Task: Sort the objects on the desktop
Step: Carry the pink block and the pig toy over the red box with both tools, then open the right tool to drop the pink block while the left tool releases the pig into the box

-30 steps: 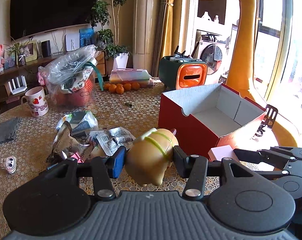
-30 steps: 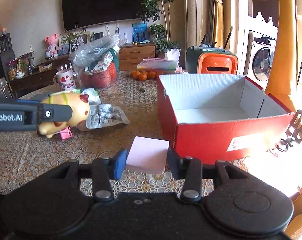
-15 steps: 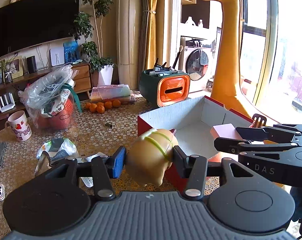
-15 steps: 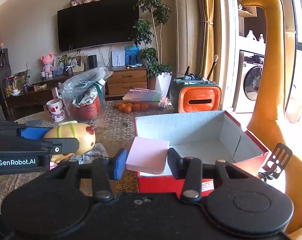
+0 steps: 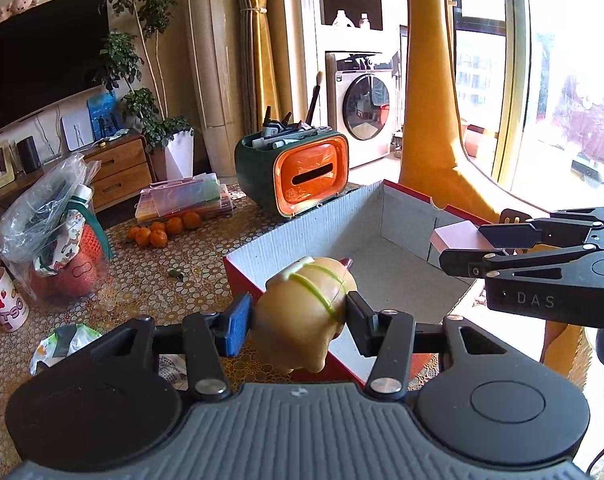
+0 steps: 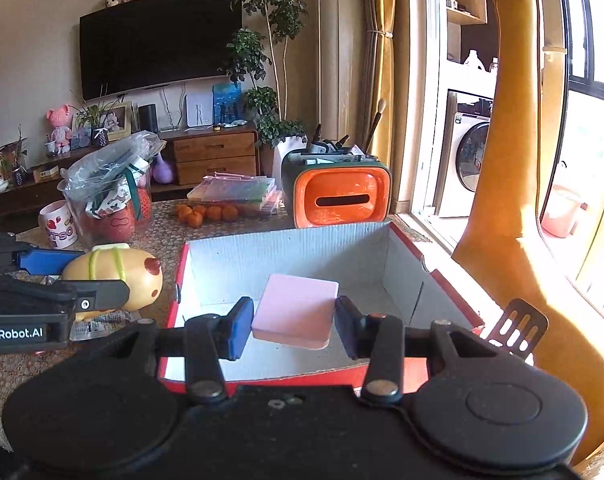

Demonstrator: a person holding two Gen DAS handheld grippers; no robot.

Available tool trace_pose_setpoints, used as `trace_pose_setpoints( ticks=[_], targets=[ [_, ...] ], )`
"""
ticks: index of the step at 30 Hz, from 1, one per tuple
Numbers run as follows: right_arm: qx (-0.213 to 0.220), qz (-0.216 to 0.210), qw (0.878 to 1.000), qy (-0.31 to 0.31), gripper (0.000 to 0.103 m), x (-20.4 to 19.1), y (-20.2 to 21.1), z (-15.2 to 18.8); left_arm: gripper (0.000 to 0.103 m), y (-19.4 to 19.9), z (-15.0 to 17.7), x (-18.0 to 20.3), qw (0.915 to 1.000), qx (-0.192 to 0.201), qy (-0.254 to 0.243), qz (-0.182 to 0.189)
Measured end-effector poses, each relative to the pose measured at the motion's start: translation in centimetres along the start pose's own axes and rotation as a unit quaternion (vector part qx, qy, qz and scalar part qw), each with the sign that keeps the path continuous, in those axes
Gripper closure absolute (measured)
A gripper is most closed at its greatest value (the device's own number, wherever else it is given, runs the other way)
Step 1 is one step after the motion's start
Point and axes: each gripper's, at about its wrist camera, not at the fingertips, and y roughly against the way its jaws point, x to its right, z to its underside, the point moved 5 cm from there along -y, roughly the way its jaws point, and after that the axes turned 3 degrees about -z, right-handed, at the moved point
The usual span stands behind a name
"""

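My left gripper [image 5: 298, 320] is shut on a tan toy pig [image 5: 303, 320] with green stripes, held just above the near left rim of the red cardboard box [image 5: 242, 276]. In the right wrist view the same pig [image 6: 118, 280] hangs left of the box [image 6: 182, 280]. My right gripper [image 6: 294, 322] is shut on a pink pad of sticky notes [image 6: 296, 310], which hovers over the box's open white inside. From the left wrist view that pad [image 5: 455, 240] shows at the right, over the box's far side.
An orange and green desk organizer [image 6: 337, 192] stands behind the box. Tangerines [image 6: 206, 213], a stack of plastic cases [image 6: 238, 190], a bagged basket [image 6: 106, 196] and a white mug [image 6: 58, 226] sit further back. A black slotted spatula [image 6: 517, 326] lies at the box's right. Wrappers [image 5: 62, 344] lie on the left.
Both grippers have carried their loads rightward and up from the table to the box. The pink pad now hangs over the box's inside, and the pig has reached its left rim.
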Motion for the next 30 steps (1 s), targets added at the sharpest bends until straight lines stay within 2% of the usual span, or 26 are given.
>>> trace_pose_setpoints(
  ticks=[9, 17, 23, 30],
  targets=[
    [-0.056, -0.01, 0.998, 0.03, 0.06, 2.4, -5.4, 0.2, 0.053, -7.1, -0.9, 3.0, 0.997, -0.059, -0.047, 0.019],
    [-0.126, -0.021, 0.991, 0.035, 0.06, 4.1, -10.0, 1.1, 0.053, -12.2, -0.1, 4.8, 0.9879, -0.121, -0.093, 0.031],
    [-0.152, -0.009, 0.987, 0.054, 0.06, 5.1, -12.2, 1.5, 0.053, -14.6, 0.8, 5.5, 0.979, -0.167, -0.108, 0.044],
    [-0.202, -0.019, 0.978, 0.057, 0.059, 5.5, -13.8, 3.0, 0.053, -15.7, 1.4, 5.4, 0.9741, -0.194, -0.105, 0.049]
  ],
)
